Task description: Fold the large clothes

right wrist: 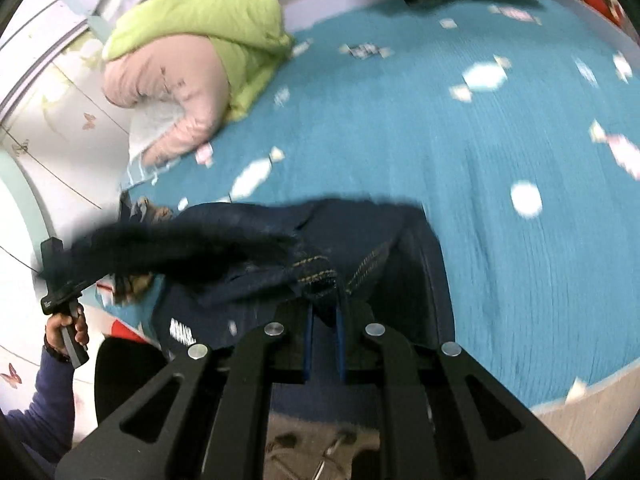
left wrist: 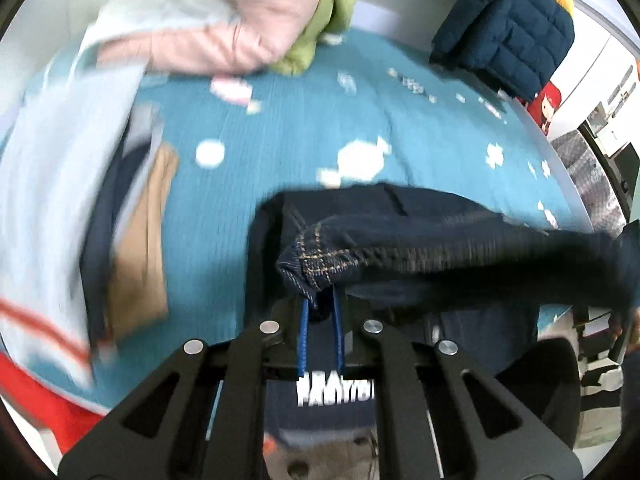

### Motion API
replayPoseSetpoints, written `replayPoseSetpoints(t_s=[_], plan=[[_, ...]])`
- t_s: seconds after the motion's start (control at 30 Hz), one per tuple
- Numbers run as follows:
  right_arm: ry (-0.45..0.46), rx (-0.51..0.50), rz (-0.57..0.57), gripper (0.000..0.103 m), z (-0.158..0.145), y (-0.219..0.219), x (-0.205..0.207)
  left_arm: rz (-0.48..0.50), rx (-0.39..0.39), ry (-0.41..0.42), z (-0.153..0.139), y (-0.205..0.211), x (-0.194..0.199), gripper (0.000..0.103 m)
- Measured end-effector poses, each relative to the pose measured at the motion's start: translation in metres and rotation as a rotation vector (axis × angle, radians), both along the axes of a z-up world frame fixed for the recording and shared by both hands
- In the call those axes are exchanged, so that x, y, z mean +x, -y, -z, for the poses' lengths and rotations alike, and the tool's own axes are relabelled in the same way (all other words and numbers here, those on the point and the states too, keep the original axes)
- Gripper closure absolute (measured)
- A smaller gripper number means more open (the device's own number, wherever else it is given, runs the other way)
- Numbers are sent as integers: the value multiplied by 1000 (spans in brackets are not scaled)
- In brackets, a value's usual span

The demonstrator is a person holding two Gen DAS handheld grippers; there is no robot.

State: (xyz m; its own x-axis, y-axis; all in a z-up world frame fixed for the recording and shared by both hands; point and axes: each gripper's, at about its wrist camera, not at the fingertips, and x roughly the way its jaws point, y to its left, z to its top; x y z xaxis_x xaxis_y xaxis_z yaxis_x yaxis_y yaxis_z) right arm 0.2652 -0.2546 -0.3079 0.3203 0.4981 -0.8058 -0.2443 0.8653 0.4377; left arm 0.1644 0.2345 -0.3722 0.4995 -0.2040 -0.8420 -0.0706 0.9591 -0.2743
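Two grippers were clamped on one pair of dark jeans [left wrist: 420,240], which hung stretched between them above the near edge of the bed. At far left, a stack of folded clothes [left wrist: 80,208] lay along the left edge of the teal bedspread [left wrist: 304,120]. Next, a pink jacket [left wrist: 224,28] and green jacket [left wrist: 336,8] sat against the far edge. Central bedspread lay bare, giving open room. The left gripper [left wrist: 320,312] pinched a stitched denim corner. Rightward, the right gripper [right wrist: 324,312] pinched another stitched hem. A navy puffer jacket [left wrist: 508,28] occupied the far right corner.
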Motion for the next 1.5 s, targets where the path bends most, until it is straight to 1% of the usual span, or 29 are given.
replayPoseSetpoints(t_s=[0.07, 0.13, 0.17, 0.2, 0.23, 0.27, 0.3, 0.37, 0.43, 0.47, 0.53, 0.6, 0.67, 0.73, 0.8, 0.83, 0.87, 0.9, 0.93, 0.97, 1.0, 1.03, 1.07, 1.13, 1.2, 1.23, 1.37, 1.43, 1.5], plan=[[-55, -41, -3, 91, 17, 3, -15, -2, -21, -66, 23, 3, -16, 91], [-125, -76, -19, 90, 41, 2, -29, 42, -21, -128, 43, 13, -20, 89], [-153, -93, -23, 90, 50, 0, -35, 59, 2, -145, 49, 20, -22, 89], [-165, -125, -25, 87, 57, -2, -40, 77, 46, -154, 54, 27, -25, 89], [-168, -185, -16, 82, 62, -5, -43, 85, 106, -160, 58, 35, -28, 89], [-176, -217, -2, 82, 63, -7, -45, 83, 122, -166, 58, 37, -27, 89], [-183, -220, 3, 82, 63, -6, -46, 75, 111, -167, 57, 36, -29, 86], [-188, -196, 10, 80, 58, -2, -49, 43, 87, -163, 52, 30, -34, 69], [-174, -204, 9, 76, 45, 0, -53, 0, 96, -135, 37, 20, -47, 27], [-158, -208, 4, 74, 36, 0, -55, -13, 91, -108, 29, 16, -56, 22], [-118, -214, 0, 68, 19, -1, -61, -20, 80, -60, 9, 12, -70, 21], [-90, -196, -4, 67, 4, -2, -64, -32, 74, -28, -5, 9, -73, 19], [-63, -152, -9, 67, -7, -10, -63, -38, 55, 6, -11, 10, -69, 16], [-55, -119, -25, 67, -6, -24, -57, -41, 28, -8, -3, 18, -55, 16], [-94, -104, -26, 72, 13, -44, -46, -30, -13, -30, 11, 30, -40, 16], [-122, -90, -32, 78, 23, -51, -42, -20, -34, -54, 22, 37, -32, 16], [-174, -79, -48, 86, 40, -61, -38, -24, -35, -97, 37, 41, -22, 16], [-225, -100, -53, 86, 58, -68, -34, -40, -23, -139, 50, 44, -18, 16], [-285, -164, -46, 87, 83, -76, -30, -53, -6, -183, 62, 46, -13, 16], [-338, -210, -32, 96, 105, -78, -26, -66, 0, -205, 72, 47, -11, 16], [-408, -254, 8, 99, 133, -73, -21, -82, -8, -209, 75, 46, -13, 16], [-440, -248, 40, 103, 145, -68, -19, -99, -24, -204, 76, 42, -17, 16], [-469, -185, 88, 103, 153, -58, -16, -111, -39, -195, 76, 38, -20, 16], [-498, -120, 132, 103, 152, -49, -15, -154, -57, -179, 73, 24, -29, 16], [-453, -168, 102, 96, 138, -52, -18, -203, -72, -163, 72, 8, -35, 16], [-414, -180, 102, 96, 126, -54, -21, -239, -90, -152, 72, -4, -38, 16], [-307, -29, 98, 96, 91, -73, -18, -324, -175, -166, 85, -27, -40, 16], [-268, 8, 78, 96, 82, -94, -11, -335, -201, -192, 96, -27, -38, 15], [-238, 16, 54, 96, 77, -117, -2, -333, -235, -222, 108, -27, -37, 15]])
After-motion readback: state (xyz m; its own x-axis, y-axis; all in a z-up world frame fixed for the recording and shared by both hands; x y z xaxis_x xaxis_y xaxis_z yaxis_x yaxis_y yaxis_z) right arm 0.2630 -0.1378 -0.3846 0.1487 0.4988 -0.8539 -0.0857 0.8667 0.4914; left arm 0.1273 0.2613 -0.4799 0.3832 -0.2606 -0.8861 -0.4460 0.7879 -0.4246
